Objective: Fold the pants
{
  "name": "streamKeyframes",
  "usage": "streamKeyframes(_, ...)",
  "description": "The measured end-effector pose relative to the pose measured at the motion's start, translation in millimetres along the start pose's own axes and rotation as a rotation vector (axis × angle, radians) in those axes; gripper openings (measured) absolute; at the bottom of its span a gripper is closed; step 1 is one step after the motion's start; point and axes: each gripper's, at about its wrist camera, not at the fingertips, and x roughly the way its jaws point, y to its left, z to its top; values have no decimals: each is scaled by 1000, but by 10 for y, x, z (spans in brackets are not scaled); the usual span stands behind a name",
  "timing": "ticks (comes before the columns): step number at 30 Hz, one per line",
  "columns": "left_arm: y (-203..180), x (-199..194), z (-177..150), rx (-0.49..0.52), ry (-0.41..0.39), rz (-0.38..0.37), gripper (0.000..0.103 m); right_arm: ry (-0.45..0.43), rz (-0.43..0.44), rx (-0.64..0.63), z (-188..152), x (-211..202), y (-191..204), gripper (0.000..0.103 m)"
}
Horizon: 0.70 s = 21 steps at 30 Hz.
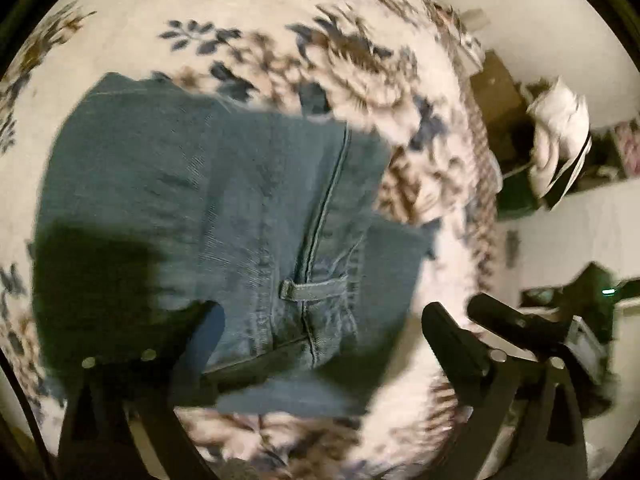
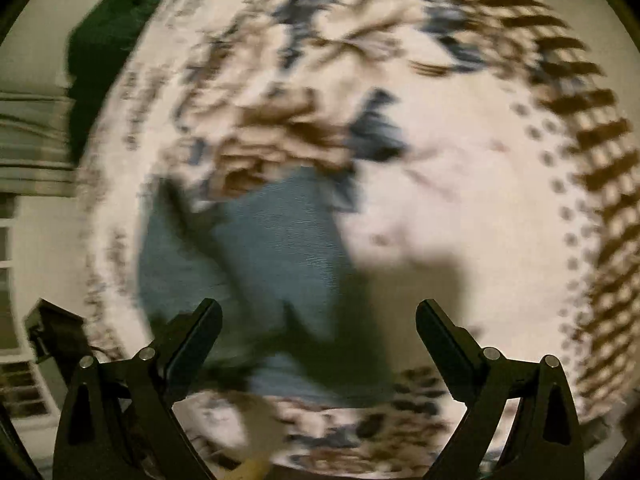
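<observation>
The blue denim pants lie folded into a thick stack on a floral bedspread, with a belt loop and a long seam facing up. My left gripper hangs over the near end of the stack. It is open, with wide jaws and nothing pressed between the pads. In the blurred right wrist view the pants lie just ahead of my right gripper, which is also open and holds nothing. Dark shadows fall across the denim in both views.
The bedspread has a brown patterned border at its right edge. Beyond the bed's far right edge stand a white bundle and dark furniture against a pale wall. A black device sits right of my left gripper. A dark shape is at the upper left.
</observation>
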Motion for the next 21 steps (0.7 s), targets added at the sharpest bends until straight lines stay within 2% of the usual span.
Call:
streamKeyframes(1, 47, -160, 41, -20, -15, -26, 101, 9, 27, -10, 35, 25, 58, 99)
streamKeyframes(3, 120, -343, 90, -39, -46, -26, 101, 47, 79, -49, 89, 197, 262, 99)
streamKeyframes(5, 335, -570, 139, -67, -104, 26, 101, 84, 81, -108, 178, 416, 433, 99)
streamKeyframes(8, 752, -781, 186, -118, -169, 140, 101, 153, 38, -185, 269, 821, 612, 99)
streamKeyframes(11, 1235, -800, 192, -176, -163, 265, 101, 217, -55, -237, 261, 1252, 700, 101)
streamKeyframes(14, 1569, -801, 145, -218, -151, 322, 101, 171, -108, -272, 145, 1344, 835, 100)
streamKeyframes(15, 1652, -832, 119, -227, -151, 336, 101, 157, -98, -297, 75, 1330, 912, 97)
streamKeyframes(17, 1773, -874, 93, -241, -162, 358, 101, 125, -156, -339, -56, 1292, 1026, 59)
streamKeyframes(19, 1833, -902, 89, -246, -170, 371, 101, 69, -197, -356, -183, 1189, 1057, 43)
streamKeyframes(20, 1838, -929, 90, -245, -176, 371, 101, 43, -187, -326, -213, 1095, 1045, 27)
streamKeyframes(21, 1809, -946, 105, -241, -178, 367, 101, 28, -168, -292, -227, 1002, 1023, 24)
